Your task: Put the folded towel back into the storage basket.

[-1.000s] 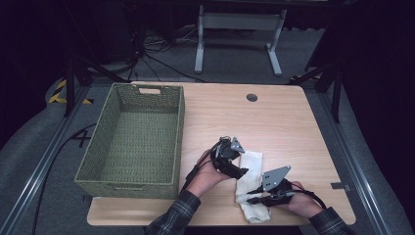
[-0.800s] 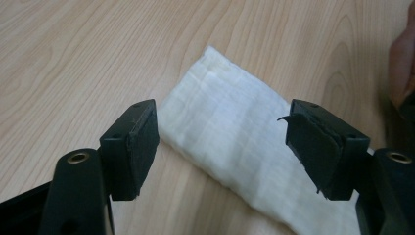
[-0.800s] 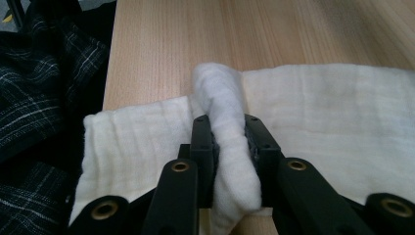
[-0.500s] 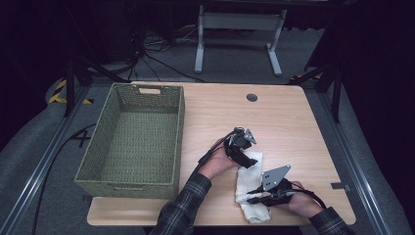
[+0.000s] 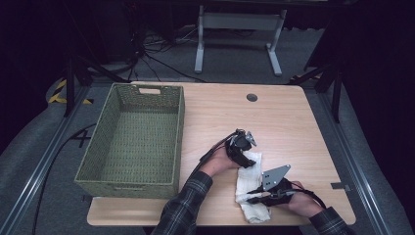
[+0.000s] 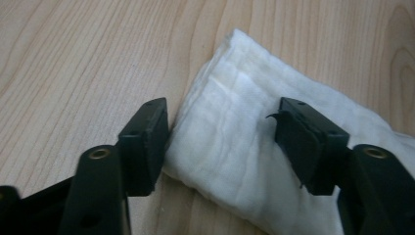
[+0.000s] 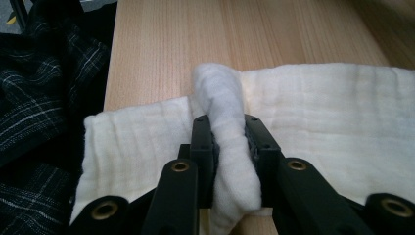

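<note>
Two claws on one white cloth [image 5: 249,183], which lies folded on the table [image 5: 293,127] near its front edge, at about 3 o'clock from the green woven basket [image 5: 134,139]. Right claw [image 5: 254,196] is clamped narrow on a bunched-up ridge of the cloth at its near end. Left claw [image 5: 243,157] sits at the far end, around 12 o'clock from the right one; its jaws have just been closing, with the cloth's corner between them, one pad touching the edge and the other resting on top, not squeezing yet
</note>
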Demonstrator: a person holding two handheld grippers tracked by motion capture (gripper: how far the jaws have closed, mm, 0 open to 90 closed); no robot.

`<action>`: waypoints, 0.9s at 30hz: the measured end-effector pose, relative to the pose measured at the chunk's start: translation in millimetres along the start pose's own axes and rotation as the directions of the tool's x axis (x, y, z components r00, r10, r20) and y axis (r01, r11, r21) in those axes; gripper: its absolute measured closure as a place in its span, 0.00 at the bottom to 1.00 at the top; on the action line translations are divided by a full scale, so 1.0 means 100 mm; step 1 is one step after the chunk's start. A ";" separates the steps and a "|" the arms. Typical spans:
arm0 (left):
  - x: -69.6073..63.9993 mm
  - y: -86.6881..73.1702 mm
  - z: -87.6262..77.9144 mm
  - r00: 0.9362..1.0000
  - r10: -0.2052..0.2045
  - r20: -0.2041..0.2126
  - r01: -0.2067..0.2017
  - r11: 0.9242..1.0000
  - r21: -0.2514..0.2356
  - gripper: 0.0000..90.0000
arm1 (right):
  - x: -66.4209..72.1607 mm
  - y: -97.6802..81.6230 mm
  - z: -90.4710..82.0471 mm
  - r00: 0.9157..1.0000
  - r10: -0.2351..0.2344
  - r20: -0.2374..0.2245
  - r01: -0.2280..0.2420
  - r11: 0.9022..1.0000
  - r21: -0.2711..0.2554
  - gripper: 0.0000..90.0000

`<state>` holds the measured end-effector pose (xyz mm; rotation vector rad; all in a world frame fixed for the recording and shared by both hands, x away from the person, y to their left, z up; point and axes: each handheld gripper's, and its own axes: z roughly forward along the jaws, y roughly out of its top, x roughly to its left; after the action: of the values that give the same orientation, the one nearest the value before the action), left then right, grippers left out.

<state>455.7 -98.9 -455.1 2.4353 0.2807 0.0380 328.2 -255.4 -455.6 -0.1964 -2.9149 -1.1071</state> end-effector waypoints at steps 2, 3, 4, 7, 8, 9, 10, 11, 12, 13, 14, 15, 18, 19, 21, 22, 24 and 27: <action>-0.01 0.00 -0.01 1.000 0.015 0.017 -0.015 1.000 0.000 0.56 | 0.00 0.00 0.00 1.000 0.006 -0.002 -0.006 1.000 0.000 0.86; -0.02 0.00 -0.01 1.000 0.008 0.024 -0.008 1.000 -0.003 0.61 | -0.01 0.00 0.00 1.000 0.009 -0.003 -0.009 1.000 0.001 0.86; -0.03 -0.01 -0.01 0.999 0.010 0.039 -0.010 1.000 -0.011 0.67 | -0.01 0.00 0.00 1.000 0.016 -0.006 -0.016 1.000 0.000 0.86; -0.04 -0.04 -0.01 0.997 0.002 0.072 0.000 1.000 -0.031 0.81 | -0.02 0.00 0.00 0.999 0.028 -0.014 -0.028 1.000 -0.002 0.86; -0.04 -0.05 -0.01 0.997 0.001 0.079 0.001 1.000 -0.029 0.83 | -0.02 0.00 0.00 0.999 0.031 -0.015 -0.031 1.000 -0.002 0.86; -0.04 -0.05 -0.01 0.996 0.002 0.084 0.001 0.999 -0.039 0.85 | -0.02 0.00 0.00 0.999 0.033 -0.016 -0.033 0.999 -0.003 0.86; -0.04 -0.06 -0.01 0.997 0.002 0.083 0.001 0.999 -0.041 0.87 | -0.03 0.00 -0.01 0.999 0.039 -0.018 -0.039 0.999 -0.003 0.87; -0.05 -0.06 -0.02 0.997 -0.004 0.078 0.007 0.999 -0.042 0.88 | -0.03 0.00 -0.01 0.999 0.043 -0.017 -0.043 0.999 -0.002 0.87; -0.05 -0.06 -0.02 0.997 -0.001 0.074 0.004 0.999 -0.038 0.88 | -0.03 0.00 -0.01 0.999 0.046 -0.022 -0.046 0.999 -0.002 0.87; -0.06 -0.06 -0.03 0.998 0.003 0.067 0.000 0.999 -0.041 0.89 | -0.04 0.00 -0.01 0.998 0.054 -0.025 -0.054 0.999 -0.003 0.87; -0.06 -0.06 -0.03 0.998 0.003 0.067 0.000 0.999 -0.041 0.89 | -0.04 0.00 -0.01 0.998 0.058 -0.027 -0.058 0.998 -0.004 0.87; -0.08 -0.06 -0.06 0.999 -0.007 0.054 0.009 0.999 -0.046 0.89 | -0.05 0.00 -0.02 0.998 0.063 -0.029 -0.063 0.998 -0.005 0.87; -0.09 -0.04 -0.13 0.999 -0.008 0.038 0.010 0.998 -0.056 0.89 | -0.06 0.00 -0.04 0.997 0.070 -0.027 -0.071 0.997 -0.013 0.87; -0.10 -0.04 -0.15 0.999 -0.021 0.039 0.023 0.998 -0.066 0.89 | -0.06 0.00 -0.05 0.997 0.072 -0.026 -0.072 0.997 -0.016 0.87; -0.10 -0.03 -0.19 1.000 -0.009 0.029 0.011 0.997 -0.074 0.89 | -0.07 0.01 -0.08 0.997 0.075 -0.022 -0.076 0.997 -0.027 0.87; -0.12 -0.03 -0.22 0.999 -0.023 0.026 0.025 0.997 -0.078 0.89 | -0.07 0.02 -0.09 0.997 0.071 -0.018 -0.072 0.997 -0.034 0.87; -0.14 -0.02 -0.26 1.000 -0.016 0.015 0.017 0.996 -0.085 0.89 | -0.08 0.03 -0.12 0.997 0.074 -0.013 -0.074 0.996 -0.046 0.87; -0.17 0.00 -0.31 1.000 -0.027 0.003 0.027 0.996 -0.088 0.89 | -0.11 0.06 -0.16 0.997 0.080 -0.003 -0.081 0.995 -0.057 0.87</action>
<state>435.8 -82.7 -430.7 2.3437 0.3047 0.0351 339.8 -262.6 -440.7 -0.3114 -2.8483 -1.1790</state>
